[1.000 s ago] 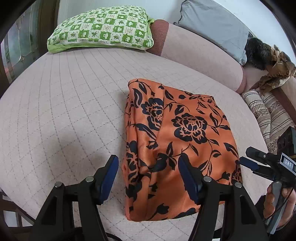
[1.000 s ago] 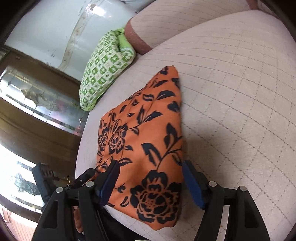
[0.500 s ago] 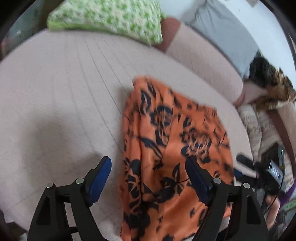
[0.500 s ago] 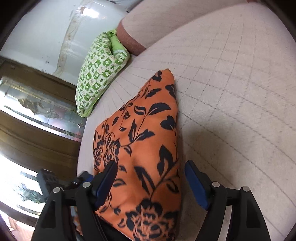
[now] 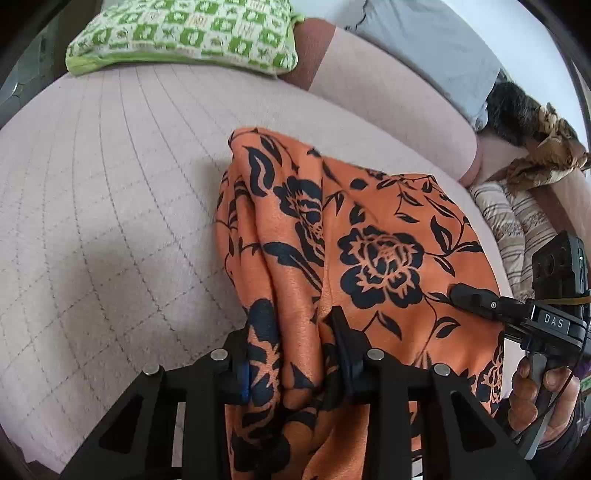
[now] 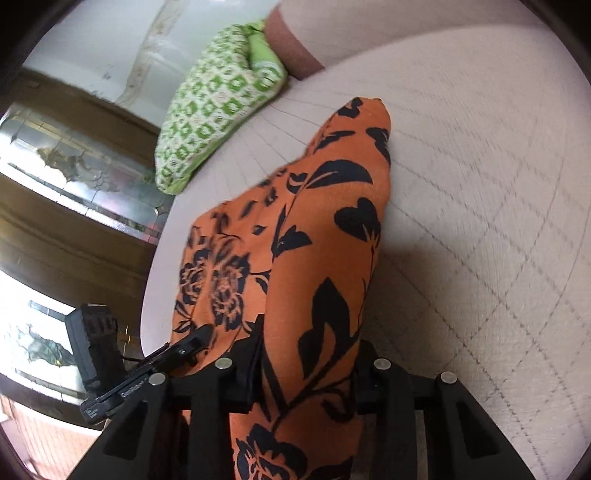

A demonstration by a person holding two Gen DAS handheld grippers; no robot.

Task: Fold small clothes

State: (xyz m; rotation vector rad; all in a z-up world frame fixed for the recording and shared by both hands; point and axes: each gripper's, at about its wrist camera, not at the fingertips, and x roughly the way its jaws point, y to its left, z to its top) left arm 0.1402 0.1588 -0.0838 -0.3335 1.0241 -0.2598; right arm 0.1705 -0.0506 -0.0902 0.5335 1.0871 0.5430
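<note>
A wide bed (image 5: 110, 229) covered in a pale pink quilted spread fills both views. Its near edge curves along the bottom left of the left wrist view, and a long stretch of bare quilt lies open to the left of the garment there. In the right wrist view the open quilt spreads to the right of the garment instead.

Along the far side runs a long pink bolster (image 5: 388, 85), with a grey pillow (image 5: 424, 40) behind it. A green and white patterned pillow (image 5: 184, 33) rests at the far left corner of the bed.

An orange garment with black flowers (image 5: 369, 236) lies folded near the bed's near edge, its far corner pointing toward the pillows. Its near edge is bunched and raised off the quilt.

The left gripper (image 5: 295, 354) has its jaws closing, with a thick fold of the garment's left near edge clamped between them. The right gripper (image 6: 306, 365) also has its jaws closing on a gathered fold of the garment's right near edge, cloth pressed between them. In the left wrist view a person's hand (image 5: 539, 391) grips the right gripper's handle at the lower right.
</note>
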